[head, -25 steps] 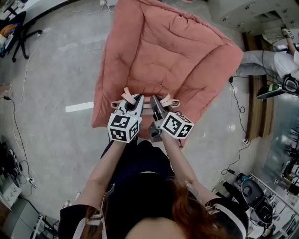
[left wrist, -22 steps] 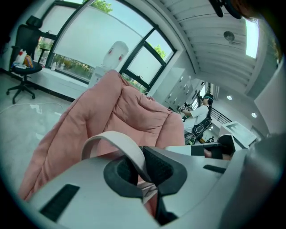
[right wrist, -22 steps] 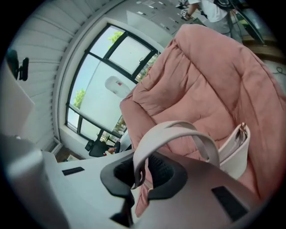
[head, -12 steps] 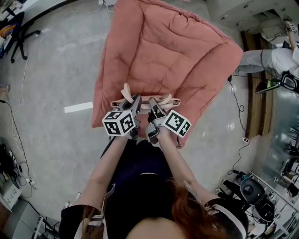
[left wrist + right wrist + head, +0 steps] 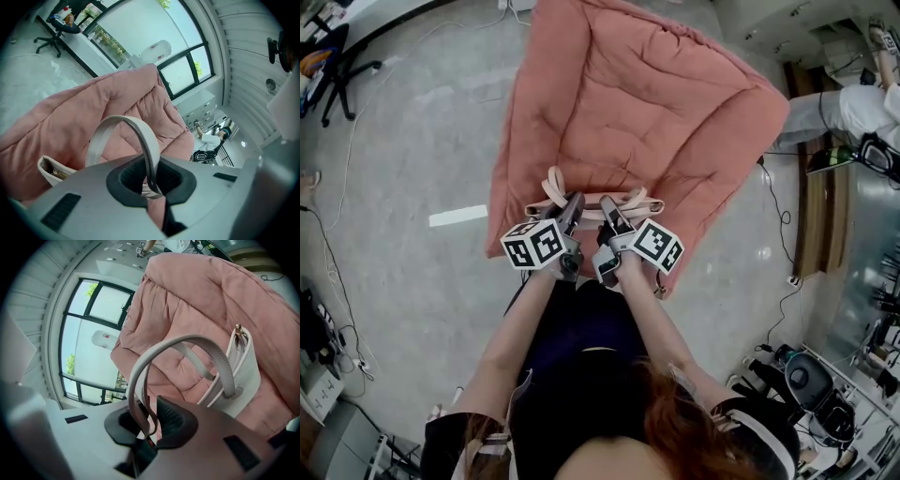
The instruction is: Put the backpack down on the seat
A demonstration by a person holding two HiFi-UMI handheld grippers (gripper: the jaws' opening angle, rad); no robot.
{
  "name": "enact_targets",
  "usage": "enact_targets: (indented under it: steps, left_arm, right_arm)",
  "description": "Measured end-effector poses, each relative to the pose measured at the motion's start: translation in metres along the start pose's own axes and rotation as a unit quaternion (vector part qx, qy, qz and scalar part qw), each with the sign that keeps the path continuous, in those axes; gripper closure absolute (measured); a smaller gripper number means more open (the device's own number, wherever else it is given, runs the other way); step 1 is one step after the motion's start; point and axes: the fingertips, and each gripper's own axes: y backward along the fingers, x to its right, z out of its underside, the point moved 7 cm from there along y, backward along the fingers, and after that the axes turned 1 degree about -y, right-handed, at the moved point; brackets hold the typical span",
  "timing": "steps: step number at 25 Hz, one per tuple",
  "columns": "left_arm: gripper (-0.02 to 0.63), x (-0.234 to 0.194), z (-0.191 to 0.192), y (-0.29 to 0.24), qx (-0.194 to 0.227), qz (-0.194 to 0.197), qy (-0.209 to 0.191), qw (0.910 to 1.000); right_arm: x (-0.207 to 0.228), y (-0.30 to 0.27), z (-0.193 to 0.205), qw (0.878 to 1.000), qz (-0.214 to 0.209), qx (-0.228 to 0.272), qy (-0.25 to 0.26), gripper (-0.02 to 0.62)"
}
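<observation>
Left gripper [image 5: 574, 202] and right gripper [image 5: 607, 203] — fingers clamped on straps [image 5: 140, 136] — backpack [image 5: 243, 376] at 6 o'clock edge of seat [image 5: 637, 103].

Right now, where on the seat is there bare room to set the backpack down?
The seat is bare across its middle and far side, beyond the backpack. Near edge crowded: left tool, right tool, straps.

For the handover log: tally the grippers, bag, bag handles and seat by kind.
Grey two-jaw grippers: 2, left gripper, right gripper
Cream backpack: 1
Cream loop handles: 2, left handle, right handle
Pink quilted padded seat: 1
Total: 6
</observation>
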Motion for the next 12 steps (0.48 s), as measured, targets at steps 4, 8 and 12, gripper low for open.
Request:
enact_targets:
  steps: [4, 8, 12]
  left_arm:
    - [0.586, 0.0007, -0.0022, 0.0015, 0.010, 0.012, 0.031, 0.9994]
    - [0.550, -0.0004, -0.0061, 0.0045, 0.029, 0.008, 0.036, 0.9989]
    - [0.350, -0.0044, -0.0045, 0.0054, 0.054, 0.009, 0.051, 0.9972]
  right_arm:
    - [-0.0056, -0.0017, -0.0028, 1.000, -0.016, -0.003, 0.002, 0.510]
    - [-0.0092, -0.0031, -0.0044, 0.999, -0.037, -0.005, -0.016, 0.408]
    - [-0.0073, 0.0003, -0.0051, 0.998, -0.050, 0.003, -0.034, 0.353]
